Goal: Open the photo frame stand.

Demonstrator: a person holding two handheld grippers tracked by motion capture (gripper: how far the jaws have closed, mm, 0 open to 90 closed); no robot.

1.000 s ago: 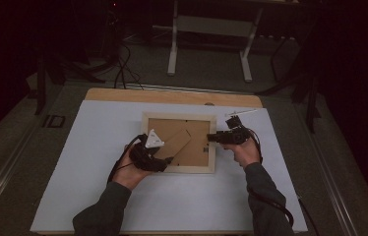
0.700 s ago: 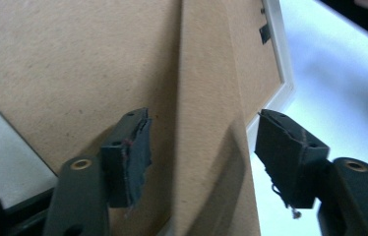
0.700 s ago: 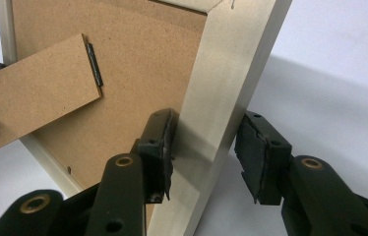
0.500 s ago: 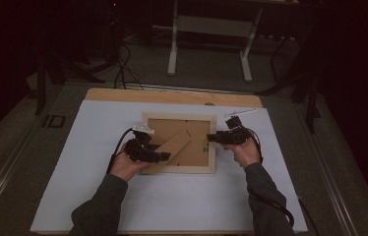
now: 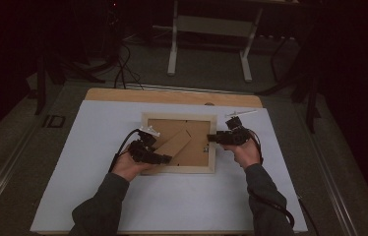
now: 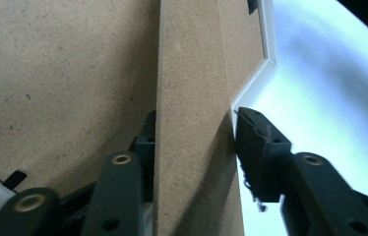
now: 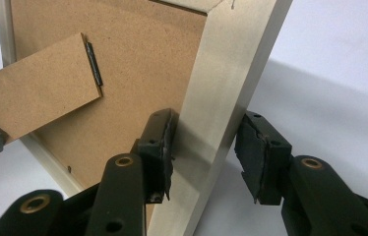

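At the centre of the white sheet (image 5: 98,196), a picture frame (image 5: 178,168) is lying face down, its brown fibreboard back (image 5: 199,147) turned upward. Both forearms are being extended from 6 o'clock, sleeves dark, hands resting low on the sheet. The left gripper (image 5: 160,158) is being held at the frame's 8 o'clock corner; its jaws have just been closing, and in the left gripper view the fibreboard easel stand (image 6: 192,123) is being bracketed by them, the right pad (image 6: 256,147) just beside the stand's edge; whether the pads are pressing cannot be told. The right gripper (image 5: 214,138) is being held at the frame's 3 o'clock side; in the right gripper view its jaws are clamped across the pale, smooth wooden rail (image 7: 221,98). No legible writing is being shown. The stand's surface is matt and speckled, its shape a long strip with a dark metal hinge (image 7: 93,64).
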